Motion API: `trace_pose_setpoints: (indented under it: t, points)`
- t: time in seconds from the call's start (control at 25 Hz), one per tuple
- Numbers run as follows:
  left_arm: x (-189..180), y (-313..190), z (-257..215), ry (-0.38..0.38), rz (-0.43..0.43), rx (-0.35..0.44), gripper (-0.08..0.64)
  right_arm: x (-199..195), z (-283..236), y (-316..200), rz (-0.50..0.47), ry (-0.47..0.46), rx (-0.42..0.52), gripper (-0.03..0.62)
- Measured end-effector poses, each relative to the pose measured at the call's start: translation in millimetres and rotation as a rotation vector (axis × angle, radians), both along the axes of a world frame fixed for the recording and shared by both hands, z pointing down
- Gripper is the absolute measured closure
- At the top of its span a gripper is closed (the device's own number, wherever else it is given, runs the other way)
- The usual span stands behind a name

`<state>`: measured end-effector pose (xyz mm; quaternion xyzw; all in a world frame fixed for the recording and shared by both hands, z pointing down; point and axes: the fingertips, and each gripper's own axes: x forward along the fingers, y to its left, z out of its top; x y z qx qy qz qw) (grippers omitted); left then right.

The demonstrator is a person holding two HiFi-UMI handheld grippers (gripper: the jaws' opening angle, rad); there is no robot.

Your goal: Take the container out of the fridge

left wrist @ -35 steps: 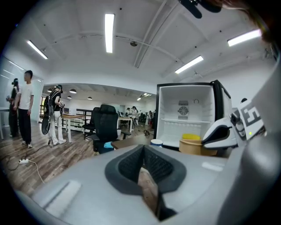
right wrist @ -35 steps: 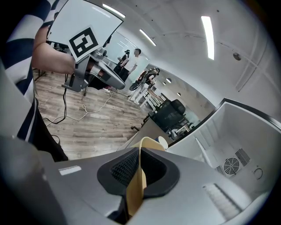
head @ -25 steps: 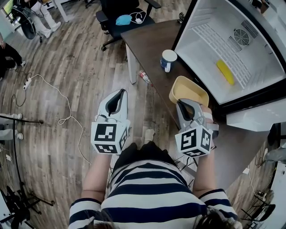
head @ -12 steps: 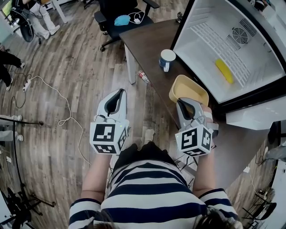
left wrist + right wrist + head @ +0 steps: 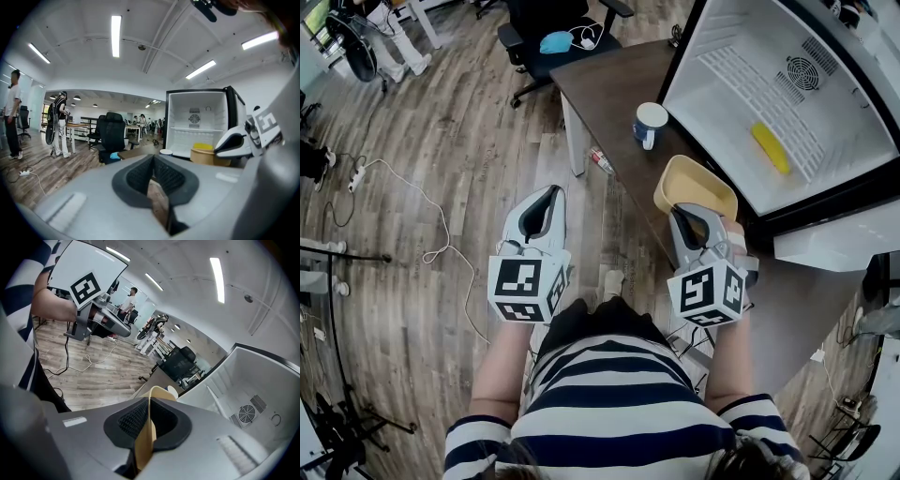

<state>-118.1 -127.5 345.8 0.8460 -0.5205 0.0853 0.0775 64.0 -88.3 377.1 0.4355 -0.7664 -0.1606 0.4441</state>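
Observation:
The tan round container (image 5: 694, 187) is outside the fridge, at the near edge of the dark table (image 5: 605, 84), in front of the open white fridge (image 5: 727, 70). My right gripper (image 5: 685, 217) is shut on the container's near rim. In the right gripper view the thin tan wall (image 5: 146, 427) stands pinched between the black pads (image 5: 131, 420). My left gripper (image 5: 546, 204) hangs over the wooden floor to the left, shut, with nothing held. The left gripper view shows its pads (image 5: 140, 176) meeting and the container (image 5: 205, 154) off to the right.
A yellow object (image 5: 772, 150) lies on the fridge's wire shelf. A white and blue mug (image 5: 652, 124) stands on the table beyond the container. A black office chair (image 5: 553, 28) is behind the table. A white cable (image 5: 431, 216) and a small bottle (image 5: 603, 161) lie on the floor.
Both grippers and the container have kept still. A person at the far left edge has moved further out of view.

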Motion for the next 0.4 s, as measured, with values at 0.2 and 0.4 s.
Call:
trace_pose_setpoints:
  t: [0.2, 0.4]
  points:
    - [0.8, 0.0, 2.0, -0.002, 0.001, -0.005, 0.560, -0.1, 0.0, -0.1, -0.001, -0.003, -0.001, 0.578]
    - [4.1, 0.5, 2.8, -0.005, 0.002, -0.007, 0.560, 0.4, -1.5, -1.5, -0.008, -0.009, 0.001, 0.578]
